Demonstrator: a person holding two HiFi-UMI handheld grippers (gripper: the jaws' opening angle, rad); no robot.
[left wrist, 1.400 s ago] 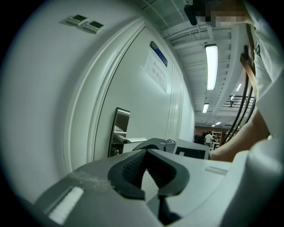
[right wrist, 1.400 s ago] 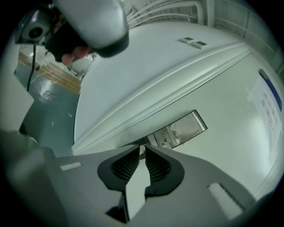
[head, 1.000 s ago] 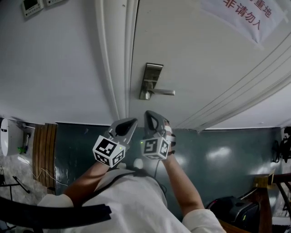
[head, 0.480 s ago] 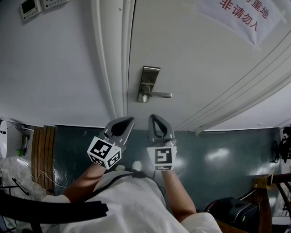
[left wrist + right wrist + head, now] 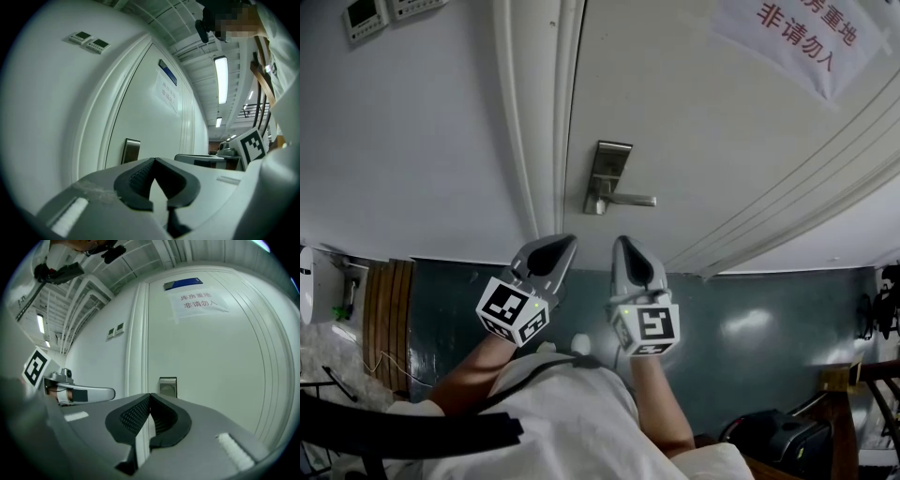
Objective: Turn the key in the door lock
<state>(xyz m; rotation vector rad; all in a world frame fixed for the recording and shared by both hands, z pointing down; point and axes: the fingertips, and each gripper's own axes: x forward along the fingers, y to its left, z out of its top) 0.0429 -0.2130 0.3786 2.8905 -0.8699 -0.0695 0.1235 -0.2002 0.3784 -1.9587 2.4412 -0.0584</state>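
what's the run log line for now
left claw shut, empty | right claw shut, empty | both short of lock plate | lever handle untouched

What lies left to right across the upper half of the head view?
Two wall control panels → white door frame → lock plate with lever handle → paper notice on the door.

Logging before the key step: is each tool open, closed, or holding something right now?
Left tool: closed, holding nothing.
Right tool: closed, holding nothing.
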